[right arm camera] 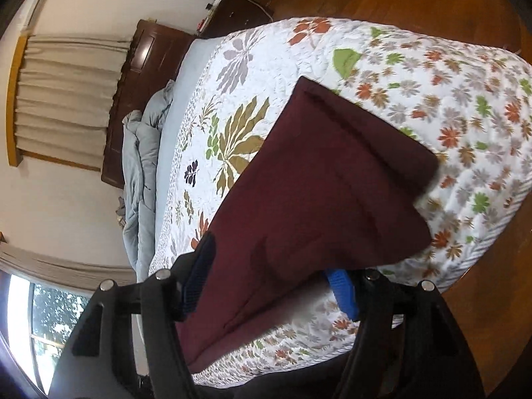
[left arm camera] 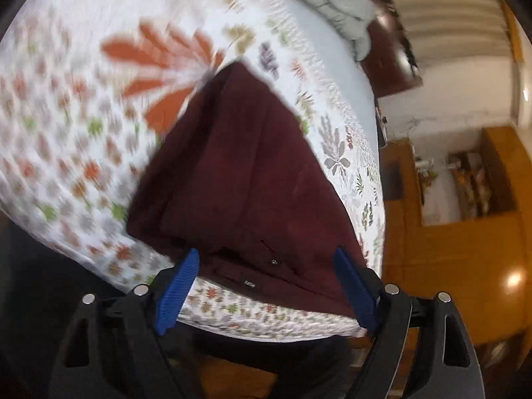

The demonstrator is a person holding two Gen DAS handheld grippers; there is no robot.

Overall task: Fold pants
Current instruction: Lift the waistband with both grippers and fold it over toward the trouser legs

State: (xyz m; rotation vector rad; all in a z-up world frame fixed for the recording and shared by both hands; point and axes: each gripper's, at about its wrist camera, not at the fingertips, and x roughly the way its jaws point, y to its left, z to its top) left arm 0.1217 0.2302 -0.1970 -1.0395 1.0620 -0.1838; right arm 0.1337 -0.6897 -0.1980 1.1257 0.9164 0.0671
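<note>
Dark maroon pants lie folded lengthwise on a floral quilt. In the left wrist view my left gripper is open, its blue fingers wide apart on either side of the waistband end with a small button and label. In the right wrist view the pants stretch away over the quilt. My right gripper is open around the near end of the cloth, which drapes between its blue fingers and hides part of them.
A crumpled grey blanket lies at the head of the bed by a dark wooden headboard. Beige curtains hang on the wall. Wooden floor and orange cabinets surround the bed.
</note>
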